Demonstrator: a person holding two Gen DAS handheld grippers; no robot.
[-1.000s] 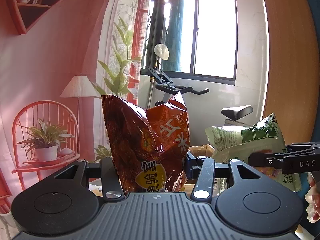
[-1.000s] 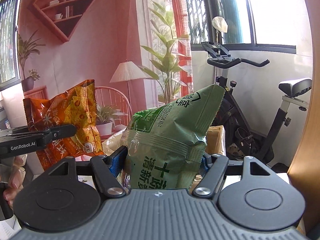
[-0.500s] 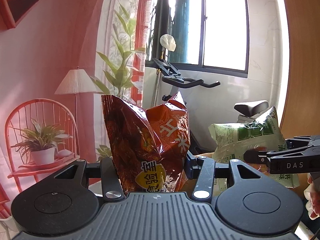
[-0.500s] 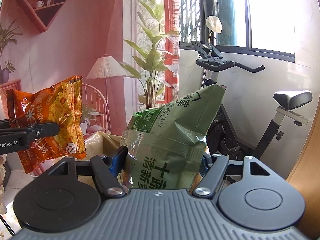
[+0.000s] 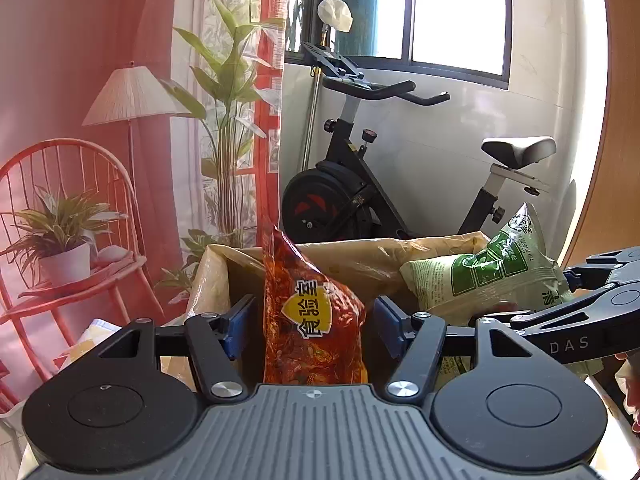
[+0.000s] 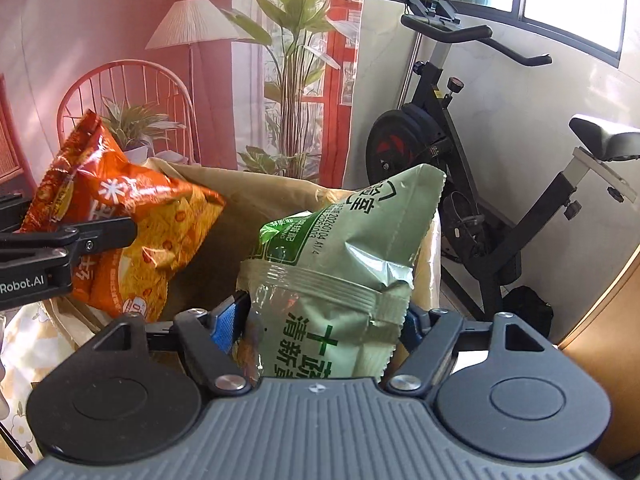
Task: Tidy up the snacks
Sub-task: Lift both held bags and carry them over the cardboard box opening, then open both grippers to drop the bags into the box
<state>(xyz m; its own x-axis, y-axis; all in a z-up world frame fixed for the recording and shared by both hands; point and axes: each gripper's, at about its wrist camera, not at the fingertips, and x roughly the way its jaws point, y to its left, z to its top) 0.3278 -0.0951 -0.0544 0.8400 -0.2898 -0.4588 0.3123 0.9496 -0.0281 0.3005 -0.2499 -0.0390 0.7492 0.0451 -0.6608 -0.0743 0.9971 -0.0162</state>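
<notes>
An orange-red snack bag (image 5: 312,320) stands between the fingers of my left gripper (image 5: 314,322), whose jaws are opening. A gap shows beside each blue pad (image 5: 238,326), so the bag is loose. It leans over a box lined with tan plastic (image 5: 360,256). My right gripper (image 6: 320,320) is shut on a green snack bag (image 6: 340,248) held upright at the box's right side; its jaws are opening too, but the pads still touch the bag. In the right wrist view the orange bag (image 6: 160,220) hangs at the left over the box (image 6: 248,192).
Behind the box stands an exercise bike (image 5: 348,200). A red wire chair (image 5: 120,200) with a potted plant, a floor lamp (image 5: 128,96) and a tall plant are at the left. A wooden panel (image 5: 624,120) closes the right. A floral cloth (image 6: 24,320) lies below left.
Both grippers moved forward and tilted down over the lined box. The left jaws widened and the orange bag came loose and sank. The green bag keeps its place in the right gripper.
</notes>
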